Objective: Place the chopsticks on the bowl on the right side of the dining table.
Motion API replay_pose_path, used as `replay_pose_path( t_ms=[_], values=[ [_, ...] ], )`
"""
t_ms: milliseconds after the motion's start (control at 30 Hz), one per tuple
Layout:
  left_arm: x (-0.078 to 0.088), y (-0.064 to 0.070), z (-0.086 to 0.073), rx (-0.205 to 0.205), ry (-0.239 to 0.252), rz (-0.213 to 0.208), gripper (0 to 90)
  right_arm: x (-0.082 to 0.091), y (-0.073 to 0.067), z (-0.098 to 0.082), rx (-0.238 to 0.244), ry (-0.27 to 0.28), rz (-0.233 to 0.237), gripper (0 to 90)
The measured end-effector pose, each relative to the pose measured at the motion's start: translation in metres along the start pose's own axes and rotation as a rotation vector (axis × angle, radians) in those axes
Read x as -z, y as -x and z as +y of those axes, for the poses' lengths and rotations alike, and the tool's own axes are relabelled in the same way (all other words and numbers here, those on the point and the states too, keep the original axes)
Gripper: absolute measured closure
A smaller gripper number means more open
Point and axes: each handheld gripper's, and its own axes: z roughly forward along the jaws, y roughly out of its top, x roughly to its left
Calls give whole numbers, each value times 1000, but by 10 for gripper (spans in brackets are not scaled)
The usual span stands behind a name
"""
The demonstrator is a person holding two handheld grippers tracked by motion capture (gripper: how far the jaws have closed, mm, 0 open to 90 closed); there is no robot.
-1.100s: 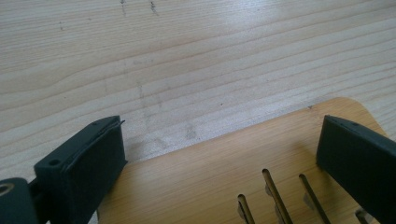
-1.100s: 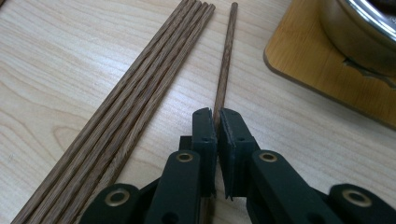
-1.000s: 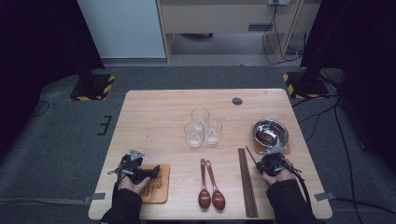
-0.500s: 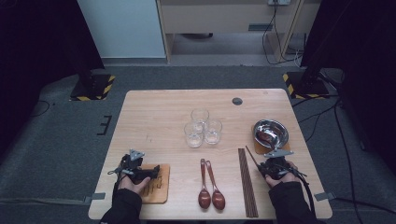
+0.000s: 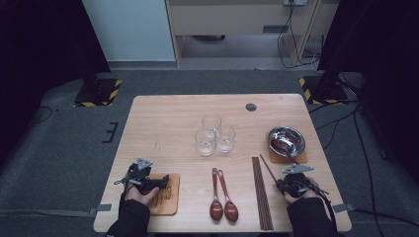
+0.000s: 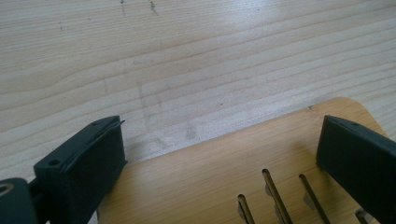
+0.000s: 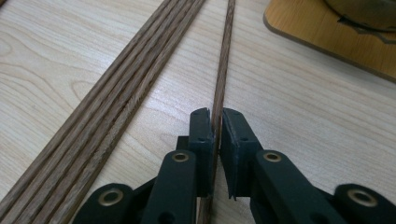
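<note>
A single wooden chopstick (image 5: 271, 168) (image 7: 224, 60) lies slanted beside a bundle of several chopsticks (image 5: 261, 192) (image 7: 126, 93). My right gripper (image 5: 283, 181) (image 7: 217, 116) is shut on the near end of that single chopstick. Its jaws have just been closing, with the stick between the pads. My left gripper (image 5: 163, 180) (image 6: 219, 140) rests open over a wooden board (image 5: 168, 200) (image 6: 210, 177) at the table's near left. The pads are wide apart and nothing is gripped. Thin metal prongs (image 6: 275, 196) lie on the board between the jaws.
A steel bowl (image 5: 286, 140) with a spoon in it sits on a wooden coaster (image 5: 301, 159) (image 7: 327, 32) just beyond the right gripper. Three glasses (image 5: 211, 123) stand mid-table. Two brown spoons (image 5: 222, 207) lie near the front edge. A dark round spot (image 5: 251, 106) marks the far side.
My right hand has shifted slightly toward the near right edge with the chopstick, which now slants away from the bundle. The left hand has not moved.
</note>
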Motion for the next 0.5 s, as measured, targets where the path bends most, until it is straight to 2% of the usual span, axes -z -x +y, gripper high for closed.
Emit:
replay_pose_path(
  t_ms=[500],
  values=[
    [0, 0, 0, 1, 1, 0, 0, -4, 8, 5, -17, -9, 0, 853]
  ],
)
